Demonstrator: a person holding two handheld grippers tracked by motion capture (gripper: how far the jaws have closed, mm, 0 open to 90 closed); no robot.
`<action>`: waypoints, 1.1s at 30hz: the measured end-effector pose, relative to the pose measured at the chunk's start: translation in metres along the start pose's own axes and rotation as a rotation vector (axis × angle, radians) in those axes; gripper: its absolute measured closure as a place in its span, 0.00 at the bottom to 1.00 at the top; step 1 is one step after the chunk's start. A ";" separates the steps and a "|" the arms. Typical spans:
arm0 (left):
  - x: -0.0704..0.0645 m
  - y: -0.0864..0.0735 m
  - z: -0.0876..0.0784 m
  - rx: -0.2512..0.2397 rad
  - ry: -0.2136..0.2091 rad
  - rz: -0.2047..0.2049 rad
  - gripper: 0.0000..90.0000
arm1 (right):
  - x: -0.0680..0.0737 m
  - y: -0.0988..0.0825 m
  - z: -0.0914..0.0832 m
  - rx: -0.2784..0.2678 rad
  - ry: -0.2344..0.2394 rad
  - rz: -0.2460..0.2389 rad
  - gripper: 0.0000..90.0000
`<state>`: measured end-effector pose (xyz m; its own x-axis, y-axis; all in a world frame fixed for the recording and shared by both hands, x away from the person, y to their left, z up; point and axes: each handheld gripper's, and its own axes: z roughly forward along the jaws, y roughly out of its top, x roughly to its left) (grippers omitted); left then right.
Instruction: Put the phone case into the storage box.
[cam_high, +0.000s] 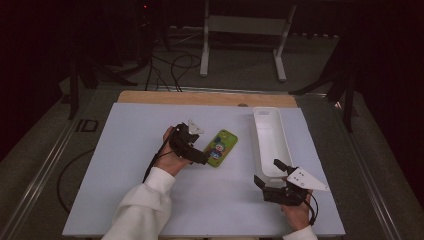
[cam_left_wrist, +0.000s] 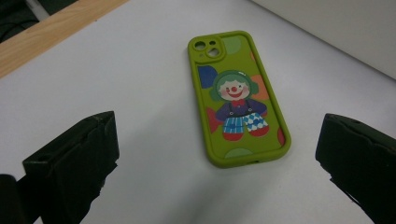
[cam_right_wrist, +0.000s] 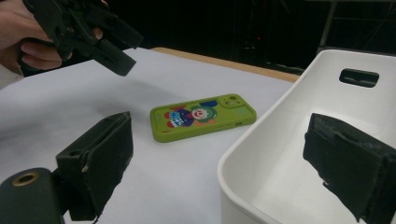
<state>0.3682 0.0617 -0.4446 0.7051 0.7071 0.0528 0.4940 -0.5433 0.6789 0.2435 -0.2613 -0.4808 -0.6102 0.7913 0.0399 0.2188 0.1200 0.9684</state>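
Matte black jaws of the left hand-held gripper (cam_left_wrist: 215, 158) are spread wide, empty, over a glossy green rubbery phone case (cam_left_wrist: 236, 99) laid flat mid-table, left of a smooth white oblong tray (cam_high: 270, 142); the right hand-held gripper (cam_high: 272, 173) is likewise open.

One green phone case (cam_high: 220, 148) lies at the frame's centre, one white bin (cam_high: 270, 142) sits right of centre, and two tongs appear: left (cam_high: 199, 156), right (cam_high: 270, 172).
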 end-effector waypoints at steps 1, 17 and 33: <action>0.000 0.000 0.001 0.004 0.000 -0.002 0.00 | 0.000 0.000 0.000 0.000 0.000 0.000 0.09; 0.000 0.005 0.027 0.080 -0.002 -0.022 0.00 | 0.001 0.000 0.001 0.003 0.006 -0.006 0.09; -0.005 0.006 0.048 0.142 -0.018 -0.054 0.00 | 0.001 -0.001 0.001 0.004 0.005 -0.004 0.09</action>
<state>0.3921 0.0330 -0.4762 0.6839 0.7296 0.0044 0.5976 -0.5637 0.5702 0.2438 -0.2598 -0.4817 -0.6149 0.7877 0.0371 0.2192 0.1256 0.9675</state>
